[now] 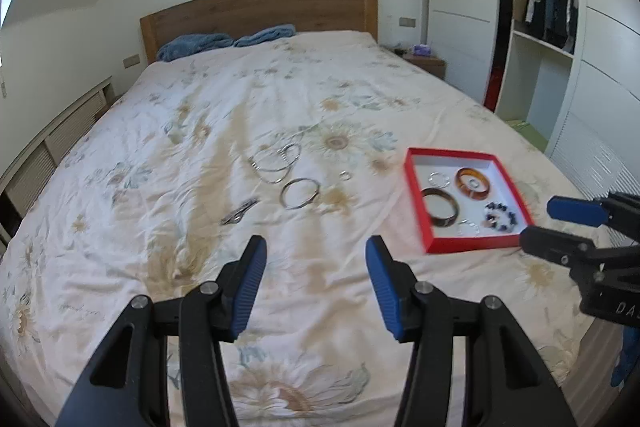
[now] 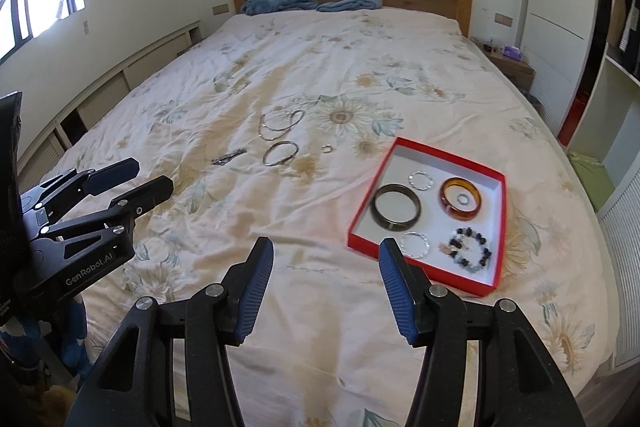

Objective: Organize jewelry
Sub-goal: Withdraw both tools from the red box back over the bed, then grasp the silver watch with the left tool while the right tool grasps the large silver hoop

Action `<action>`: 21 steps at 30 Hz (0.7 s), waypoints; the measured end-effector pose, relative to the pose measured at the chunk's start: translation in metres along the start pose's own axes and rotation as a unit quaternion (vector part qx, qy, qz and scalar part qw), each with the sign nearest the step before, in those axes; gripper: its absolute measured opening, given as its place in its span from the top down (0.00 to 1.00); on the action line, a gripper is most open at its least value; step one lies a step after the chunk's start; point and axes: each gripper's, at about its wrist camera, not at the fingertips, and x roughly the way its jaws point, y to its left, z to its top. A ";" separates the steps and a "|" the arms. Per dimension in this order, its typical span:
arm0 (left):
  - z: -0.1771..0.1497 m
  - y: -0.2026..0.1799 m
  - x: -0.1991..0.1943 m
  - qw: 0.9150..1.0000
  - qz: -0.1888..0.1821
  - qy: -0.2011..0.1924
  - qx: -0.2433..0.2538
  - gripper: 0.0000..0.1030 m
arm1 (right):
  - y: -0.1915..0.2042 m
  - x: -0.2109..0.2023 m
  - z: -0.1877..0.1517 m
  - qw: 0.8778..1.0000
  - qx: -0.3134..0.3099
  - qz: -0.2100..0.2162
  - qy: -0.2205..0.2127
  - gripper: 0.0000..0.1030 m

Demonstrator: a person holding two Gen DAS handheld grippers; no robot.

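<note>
1. In the left wrist view, our left gripper (image 1: 316, 247) sits at the bottom centre with its blue pads spread apart and nothing between them, above the floral bedspread (image 1: 224, 115).
2. At the right edge, our right gripper (image 1: 556, 223) also stands open and empty; the letters "DA" show on its black body, the rest cut off.
3. The red box (image 1: 416, 203), right of centre, holds a dark bangle (image 1: 440, 213), an amber bangle (image 1: 474, 183), a beaded bracelet (image 1: 500, 217) and small silver rings.
4. Mid-frame on the bedspread lie a silver bangle (image 1: 300, 193), looped chains (image 1: 276, 163), a small ring (image 1: 345, 175) and a dark clip (image 1: 239, 211).
5. In the right wrist view, our right gripper (image 2: 326, 251) is spread and empty at the bottom centre.
6. At the left edge, the left gripper (image 2: 146, 179) reads "GenRobot.AI".
7. The red box (image 2: 374, 183) lies right of centre; the loose pieces lie on the bedspread above centre.
</note>
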 end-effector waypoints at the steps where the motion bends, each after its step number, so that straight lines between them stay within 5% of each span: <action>1: -0.001 0.003 0.002 1.000 0.004 0.003 -0.001 0.52 | 0.002 0.003 0.001 1.000 -0.002 0.002 0.001 0.47; 10: -0.011 0.031 0.037 0.998 0.027 0.050 -0.013 0.52 | 0.013 0.039 0.012 0.999 -0.014 0.027 0.021 0.47; 21: -0.007 0.099 0.108 0.993 0.015 0.088 -0.083 0.52 | 0.019 0.102 0.034 0.997 -0.018 0.053 0.044 0.47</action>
